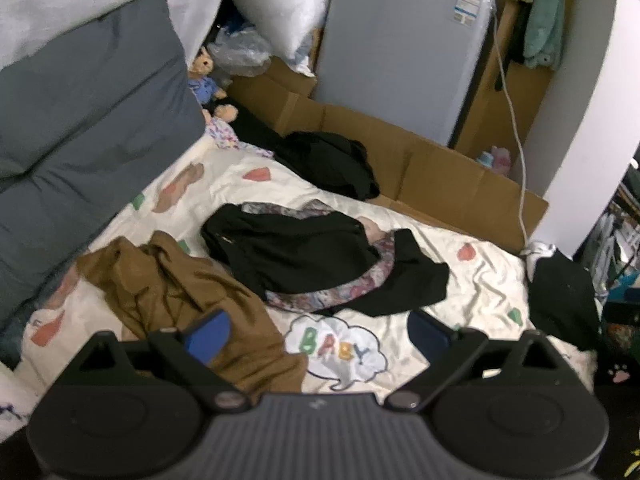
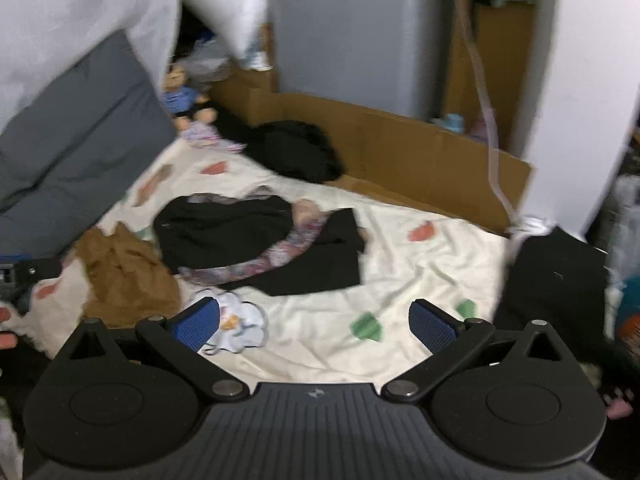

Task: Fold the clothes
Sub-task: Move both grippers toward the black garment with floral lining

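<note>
Crumpled brown cotton garment (image 1: 176,288) near left, rumpled black floral-lined jacket (image 1: 320,256) centre, both unfolded; left gripper (image 1: 318,334), right gripper (image 2: 314,322) fingers apart, empty

A cream bed sheet (image 1: 248,184) is being seen printed with red, green and tan shapes and a white cloud spelling "BABY" (image 1: 338,350) in green, orange and blue letters. A brown garment (image 1: 188,292) is being shown crumpled beside a black garment (image 1: 304,252), under which a floral cloth (image 1: 360,284) in purple, pink and grey is being glimpsed. Another black heap (image 1: 332,162) is being shown against tan cardboard (image 1: 440,172). A slate-grey cushion (image 1: 88,108) is being seen beside a tan teddy bear (image 1: 206,76) dressed in blue. Blue pads (image 2: 198,322) are being carried on the black right gripper (image 2: 316,322).
</note>
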`<state>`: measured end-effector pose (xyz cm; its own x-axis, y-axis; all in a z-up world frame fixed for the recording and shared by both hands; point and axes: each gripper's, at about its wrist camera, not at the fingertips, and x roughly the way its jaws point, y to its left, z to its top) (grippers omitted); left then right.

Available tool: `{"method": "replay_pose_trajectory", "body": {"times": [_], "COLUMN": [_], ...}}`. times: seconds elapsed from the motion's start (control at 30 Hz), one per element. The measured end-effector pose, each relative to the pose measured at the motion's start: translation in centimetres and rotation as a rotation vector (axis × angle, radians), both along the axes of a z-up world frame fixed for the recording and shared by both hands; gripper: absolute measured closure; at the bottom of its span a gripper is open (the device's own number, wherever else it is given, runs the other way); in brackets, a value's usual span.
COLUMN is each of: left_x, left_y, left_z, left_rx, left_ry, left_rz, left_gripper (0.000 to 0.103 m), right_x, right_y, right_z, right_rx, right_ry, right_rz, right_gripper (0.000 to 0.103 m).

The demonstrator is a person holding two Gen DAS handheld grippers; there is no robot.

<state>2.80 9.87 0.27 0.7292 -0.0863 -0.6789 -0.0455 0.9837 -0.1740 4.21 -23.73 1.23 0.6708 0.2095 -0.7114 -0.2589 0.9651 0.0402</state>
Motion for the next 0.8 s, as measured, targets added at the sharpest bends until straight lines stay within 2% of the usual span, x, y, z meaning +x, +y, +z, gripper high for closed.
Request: {"method": "replay_pose_trajectory", "body": {"times": [0.1,0.63,0.8], "left_x": [0.5,5.4,7.1], "left_y": [0.5,0.0,-0.7], "left_z": [0.2,0.8,0.5], "left_rx": [0.006,-0.016,0.048], "left_ry": [-0.002,0.060,0.077], "left_rz": [0.018,-0.004,0.006], "left_gripper": [0.004,0.003,0.003], "right_x": [1.9,6.3,7.4], "right_y": [0.3,-0.3,-0.6], "right_z": [0.3,-1.0,-1.4], "right_rx": [-0.026,-0.038,-0.050], "right_ry": [-0.021,-0.027,-0.038], "right_rz": [0.018,0.078,0.077], "right_gripper": [0.000,0.000,0.000]}}
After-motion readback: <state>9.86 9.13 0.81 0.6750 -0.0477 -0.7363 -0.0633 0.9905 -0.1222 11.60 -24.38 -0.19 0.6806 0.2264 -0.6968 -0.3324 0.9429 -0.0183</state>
